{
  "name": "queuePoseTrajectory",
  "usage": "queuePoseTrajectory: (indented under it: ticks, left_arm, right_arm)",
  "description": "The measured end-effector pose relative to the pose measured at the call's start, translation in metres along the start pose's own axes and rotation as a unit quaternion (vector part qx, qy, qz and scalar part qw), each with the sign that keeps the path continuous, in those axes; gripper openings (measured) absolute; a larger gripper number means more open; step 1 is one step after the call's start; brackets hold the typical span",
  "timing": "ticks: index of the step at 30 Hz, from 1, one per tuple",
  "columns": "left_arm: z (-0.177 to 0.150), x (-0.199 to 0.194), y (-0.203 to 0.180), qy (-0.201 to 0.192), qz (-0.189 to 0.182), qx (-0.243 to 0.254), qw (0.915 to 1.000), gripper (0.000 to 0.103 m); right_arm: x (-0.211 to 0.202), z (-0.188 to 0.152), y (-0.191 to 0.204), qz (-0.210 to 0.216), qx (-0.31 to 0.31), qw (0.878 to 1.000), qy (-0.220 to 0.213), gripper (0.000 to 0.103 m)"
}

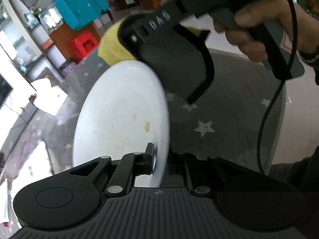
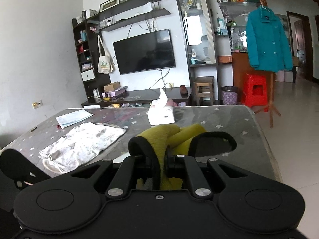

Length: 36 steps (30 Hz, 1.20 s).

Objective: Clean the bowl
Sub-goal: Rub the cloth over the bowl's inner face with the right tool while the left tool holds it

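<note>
The bowl [image 1: 121, 117], clamped by its rim in the left tool [image 1: 157, 159] above the table [image 1: 229, 119], is best wiped at its brown stains with the yellow cloth [image 2: 159, 139] pinched in the right tool [image 2: 162, 157].

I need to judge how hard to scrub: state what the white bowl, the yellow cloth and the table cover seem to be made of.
Bowl: probably glazed ceramic or melamine; smooth, white, softly shiny, with brownish stains. Hard to tell which.
Yellow cloth: soft woven or microfibre fabric; matte, folded in thick rolls between the right gripper's fingers.
Table cover: seems glossy plastic film over grey star-print cloth; it mirrors the room.
</note>
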<state>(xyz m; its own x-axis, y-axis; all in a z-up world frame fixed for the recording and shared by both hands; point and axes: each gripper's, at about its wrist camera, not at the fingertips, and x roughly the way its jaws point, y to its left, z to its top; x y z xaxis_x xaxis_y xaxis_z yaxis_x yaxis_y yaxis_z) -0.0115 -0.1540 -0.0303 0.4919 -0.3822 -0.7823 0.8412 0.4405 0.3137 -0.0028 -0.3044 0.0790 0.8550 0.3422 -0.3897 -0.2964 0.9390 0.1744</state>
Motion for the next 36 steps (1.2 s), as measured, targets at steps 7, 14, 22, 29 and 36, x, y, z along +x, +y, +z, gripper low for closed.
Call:
queuePoseTrajectory:
  ticks: [7,14,22,29,36]
  left_arm:
    - [-0.008,0.015,-0.003,0.019,0.010,0.016,0.9996,0.016]
    - [-0.014,0.022,-0.007,0.024,0.018,0.036,0.9989,0.017]
    - [-0.018,0.030,-0.011,0.027,0.023,0.056,0.9978,0.020]
    - [-0.018,0.035,-0.006,0.029,0.023,0.049,0.9981,0.023]
    - [-0.026,0.029,-0.001,0.032,0.027,0.040,0.9983,0.023]
  right_arm:
    - [0.010,-0.008,0.000,-0.001,-0.004,1.000,0.023,0.011]
    - [0.032,-0.023,0.010,0.011,-0.009,0.998,0.064,0.011]
    - [0.050,-0.038,0.014,0.033,0.001,0.993,0.115,0.011]
    - [0.059,-0.044,0.019,0.061,0.021,0.988,0.142,0.011]
    - [0.072,-0.043,0.035,0.100,0.027,0.982,0.161,0.011]
